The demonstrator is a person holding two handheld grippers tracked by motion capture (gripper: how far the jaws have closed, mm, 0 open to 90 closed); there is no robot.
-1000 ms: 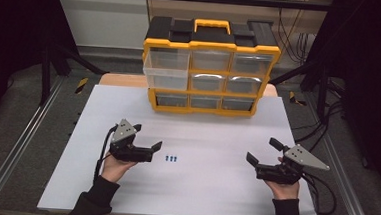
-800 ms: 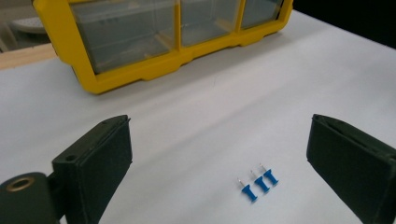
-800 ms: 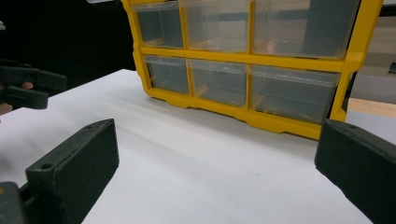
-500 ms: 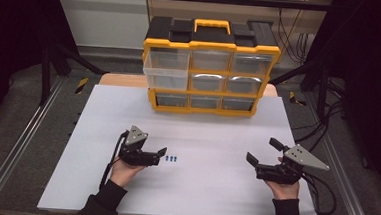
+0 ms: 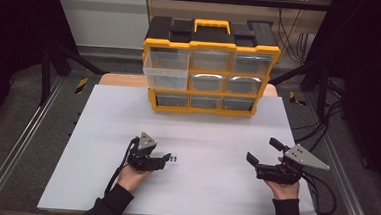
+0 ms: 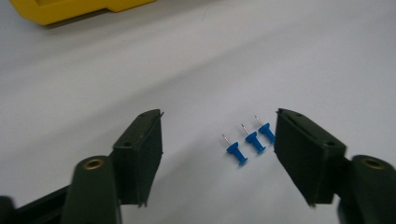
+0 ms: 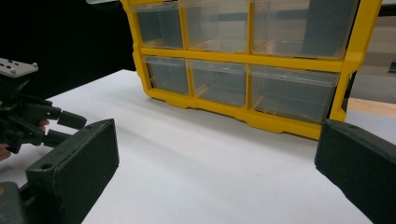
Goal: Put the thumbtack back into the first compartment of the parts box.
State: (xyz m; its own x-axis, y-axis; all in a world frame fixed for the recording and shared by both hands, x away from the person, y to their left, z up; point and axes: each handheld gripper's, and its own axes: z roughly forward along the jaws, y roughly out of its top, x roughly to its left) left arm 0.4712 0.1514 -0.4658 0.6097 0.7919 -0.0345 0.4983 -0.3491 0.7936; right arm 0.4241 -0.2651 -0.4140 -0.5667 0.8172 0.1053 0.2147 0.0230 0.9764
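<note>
Three blue pushpins [image 6: 250,140] lie side by side on the white table, points facing away from me; in the high view the pushpins [image 5: 174,159] are a small blue spot. My left gripper [image 5: 164,161] is low over the table just left of them. In the left gripper view the left gripper [image 6: 218,122] has the pins between its jaws, close to the right-hand one. Those jaws have just been closing and the pads do not press on the pins. My right gripper [image 5: 263,149] rests open at the right with nothing in it, its jaws [image 7: 217,135] far apart.
A yellow and black drawer cabinet [image 5: 210,68] stands at the table's far edge, its top-left clear drawer [image 5: 167,68] pulled out. The cabinet [image 7: 243,60] faces the right gripper across bare white table [image 5: 217,129]. Cables trail from both grippers toward the near edge.
The left gripper has come down and moved right, up to the pushpins, and its jaws have narrowed around them. The right gripper has not moved.
</note>
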